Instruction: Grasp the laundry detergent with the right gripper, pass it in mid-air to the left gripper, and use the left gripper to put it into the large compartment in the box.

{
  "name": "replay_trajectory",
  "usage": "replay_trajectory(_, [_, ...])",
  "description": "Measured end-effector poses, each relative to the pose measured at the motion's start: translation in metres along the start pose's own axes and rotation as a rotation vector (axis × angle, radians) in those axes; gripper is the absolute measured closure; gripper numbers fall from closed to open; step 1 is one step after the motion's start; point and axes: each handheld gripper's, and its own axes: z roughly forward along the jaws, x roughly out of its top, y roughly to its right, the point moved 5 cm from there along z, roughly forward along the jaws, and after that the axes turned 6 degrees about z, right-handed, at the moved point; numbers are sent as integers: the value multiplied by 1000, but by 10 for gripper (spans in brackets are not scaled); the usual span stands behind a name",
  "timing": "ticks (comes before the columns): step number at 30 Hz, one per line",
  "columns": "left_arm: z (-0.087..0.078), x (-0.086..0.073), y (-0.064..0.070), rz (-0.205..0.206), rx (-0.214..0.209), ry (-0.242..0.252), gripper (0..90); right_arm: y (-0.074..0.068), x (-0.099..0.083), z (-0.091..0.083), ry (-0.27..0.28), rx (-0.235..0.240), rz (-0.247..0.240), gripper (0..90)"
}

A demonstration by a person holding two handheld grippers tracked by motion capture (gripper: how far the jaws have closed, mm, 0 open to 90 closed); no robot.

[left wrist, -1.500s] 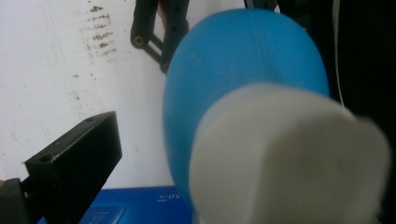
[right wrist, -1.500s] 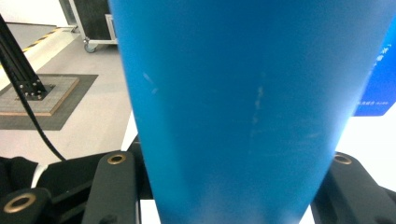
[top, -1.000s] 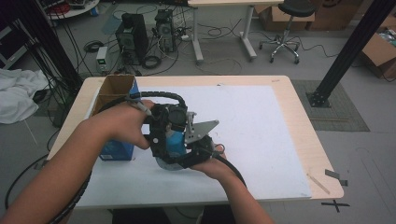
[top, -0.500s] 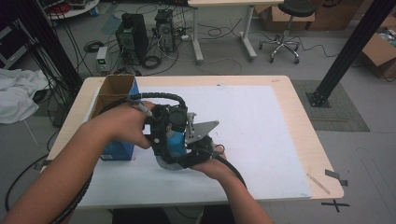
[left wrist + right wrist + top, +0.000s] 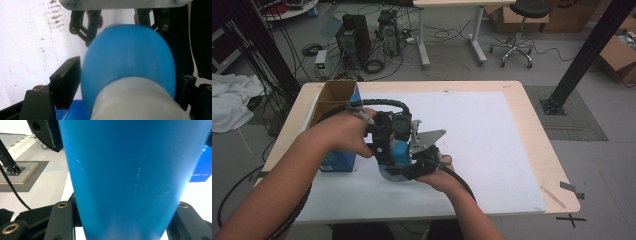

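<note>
Because both grippers close in on the same blue bottle (image 5: pixel 399 150) near the front of the table (image 5: pixel 532 145), the hold looks like a two-handed one: one gripper to steady the body, the other to work the top. In the right gripper view the bottle's blue body (image 5: pixel 135 177) stands between the two black jaws, which press against its sides, so the right gripper (image 5: pixel 422 162) is clamped on the body, probably to keep it from turning. In the left gripper view the white ribbed cap (image 5: pixel 140 100) lies closest to the camera, with the blue shoulder beyond it, and the left gripper (image 5: pixel 387 137) has a jaw set against each side of the bottle just past the cap; it too grips the bottle. I judge this to be a cap being unscrewed or tightened. What the bottle contains cannot be told, since its wall is opaque. Farther back at the left stands a blue cardboard box (image 5: pixel 334 107), its flaps open; its inside is too dark to read.
</note>
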Motion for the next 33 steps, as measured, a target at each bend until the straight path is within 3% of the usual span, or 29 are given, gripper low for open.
replay_trajectory(18, [2, 1, 1, -2, -5, -5, 351, 1, 0, 1, 16, 2, -7, 458])
replay_trajectory(26, [-1, 4, 3, 26, -1, -18, 386, 1, 0, 0, 29, 7, -5, 459])
replay_trajectory(33, [-1, 5, 2, 34, 12, -30, 390, 1, 2, -1, 30, -16, -13, 438])
